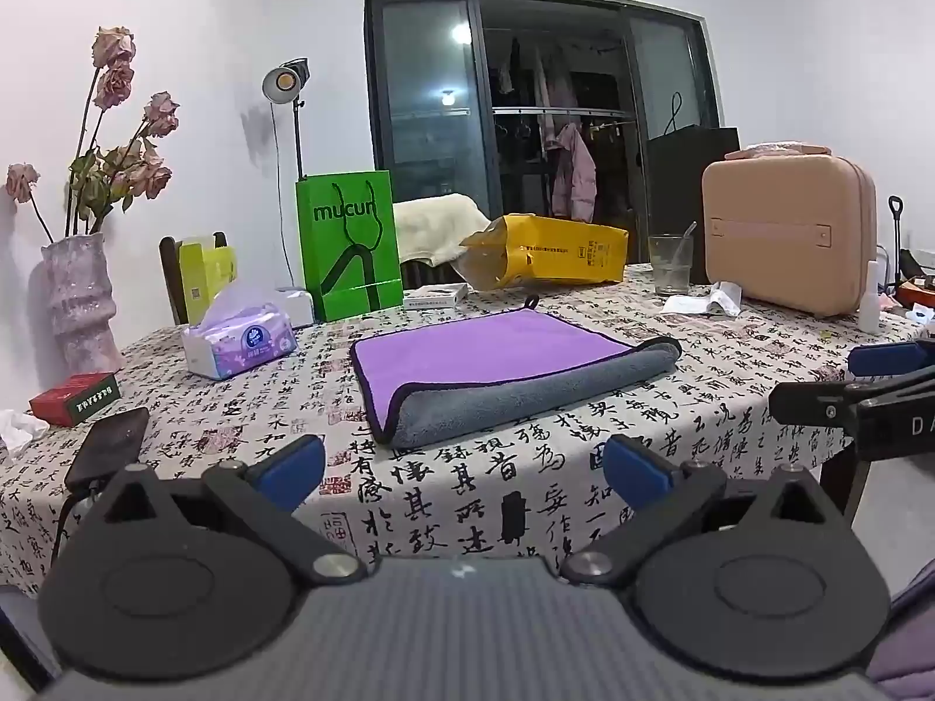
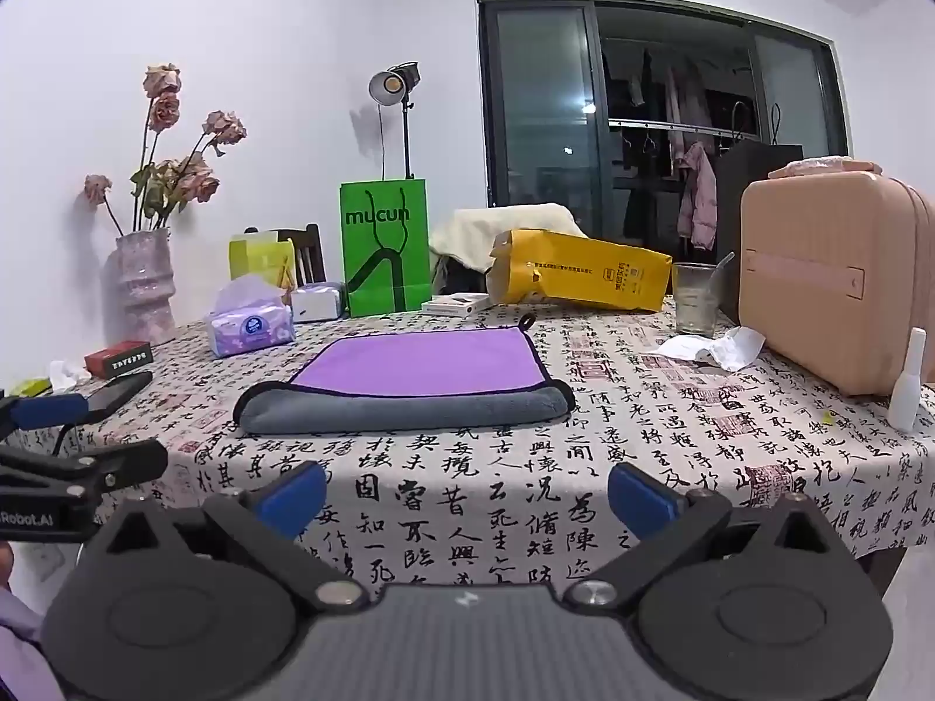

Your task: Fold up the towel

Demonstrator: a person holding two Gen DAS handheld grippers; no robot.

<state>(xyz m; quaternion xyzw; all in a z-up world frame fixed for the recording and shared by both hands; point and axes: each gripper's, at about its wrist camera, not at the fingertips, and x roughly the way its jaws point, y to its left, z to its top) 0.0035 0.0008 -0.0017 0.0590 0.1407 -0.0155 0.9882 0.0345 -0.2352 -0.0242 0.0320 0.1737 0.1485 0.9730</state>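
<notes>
A purple and grey towel (image 1: 502,374) lies folded on the calligraphy-print tablecloth (image 1: 526,467), its grey folded edge toward me. It also shows in the right wrist view (image 2: 409,385). My left gripper (image 1: 464,470) is open and empty, held back over the table's near edge, short of the towel. My right gripper (image 2: 467,496) is open and empty, also short of the towel. The right gripper shows at the right edge of the left wrist view (image 1: 876,385). The left gripper shows at the left edge of the right wrist view (image 2: 70,438).
Around the towel stand a tissue pack (image 1: 239,342), a green paper bag (image 1: 349,245), a yellow bag (image 1: 549,251), a glass (image 1: 671,266), a pink case (image 1: 789,239), crumpled paper (image 1: 707,301), a vase of dried roses (image 1: 79,298), a red box (image 1: 75,398) and a phone (image 1: 108,447).
</notes>
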